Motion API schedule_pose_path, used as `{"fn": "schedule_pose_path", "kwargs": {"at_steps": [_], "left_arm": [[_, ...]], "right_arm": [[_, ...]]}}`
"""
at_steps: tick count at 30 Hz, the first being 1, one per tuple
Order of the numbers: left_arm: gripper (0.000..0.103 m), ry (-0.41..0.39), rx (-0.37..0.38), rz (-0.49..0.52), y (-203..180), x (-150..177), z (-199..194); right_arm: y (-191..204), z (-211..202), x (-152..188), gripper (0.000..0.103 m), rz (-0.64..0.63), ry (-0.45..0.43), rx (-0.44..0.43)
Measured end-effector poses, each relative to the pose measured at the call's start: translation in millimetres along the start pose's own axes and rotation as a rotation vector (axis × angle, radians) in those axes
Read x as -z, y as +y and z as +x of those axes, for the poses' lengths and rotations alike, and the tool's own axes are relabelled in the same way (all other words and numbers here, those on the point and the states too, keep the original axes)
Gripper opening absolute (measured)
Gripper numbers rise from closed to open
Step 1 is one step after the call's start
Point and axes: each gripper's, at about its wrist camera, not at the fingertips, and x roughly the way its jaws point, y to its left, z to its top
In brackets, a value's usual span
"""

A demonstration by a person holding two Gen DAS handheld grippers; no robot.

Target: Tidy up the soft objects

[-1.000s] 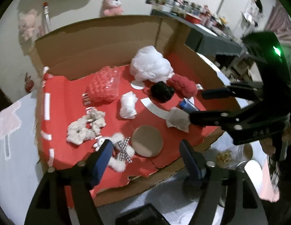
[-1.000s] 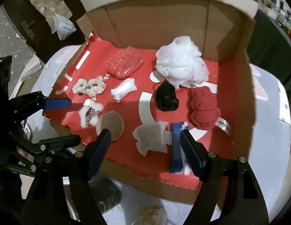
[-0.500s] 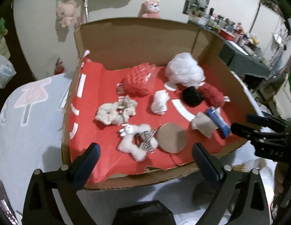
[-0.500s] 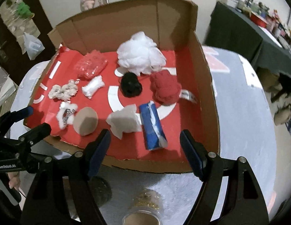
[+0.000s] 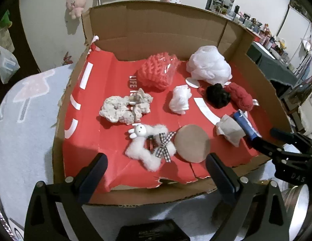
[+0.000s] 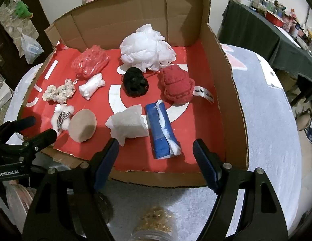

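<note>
Both of my hand-held grippers stand spread and empty outside the near wall of the cardboard box. My right hand-held gripper is nearer the blue roll, which lies just inside that wall, long axis running away from me, between the spread jaws. My left hand-held gripper faces the white plush.

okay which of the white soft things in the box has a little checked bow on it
The white bunny plush at the near edge, beside the tan round sponge; the white mesh puff and small white bundle have no bow.
</note>
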Motion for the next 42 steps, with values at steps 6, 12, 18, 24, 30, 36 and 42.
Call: {"fn": "schedule_pose_path", "kwargs": {"at_steps": [6,12,18,24,30,36,42], "left_arm": [[0.1,0.009,-0.02,0.017,-0.7,1.6,4.5],[0.1,0.01,-0.008,0.005,1.7,0.7,4.5],[0.1,0.013,-0.012,0.007,1.0,0.6,4.8],[0.1,0.016,-0.01,0.006,1.6,0.6,5.1],[0.1,0.014,-0.014,0.003,1.9,1.3,5.6],[0.1,0.011,-0.022,0.004,1.3,1.3,5.2],[0.1,0.009,-0.023,0.003,1.4,1.8,4.7]], "right_arm": [[1.2,-0.4,0.4,0.076,-0.004,-0.008,0.015],[0.7,-0.5,0.7,0.076,-0.009,-0.012,0.017],[0.7,-0.8,1.4,0.076,-0.01,-0.012,0.019],[0.4,-1.2,2.7,0.076,-0.012,-0.02,0.019],[-0.8,-1.6,3.5,0.076,-0.008,-0.025,0.019],[-1.2,-2.1,3.9,0.076,-0.01,-0.027,0.019],[-1.6,-2.3,4.5,0.076,-0.01,-0.026,0.018]]}}
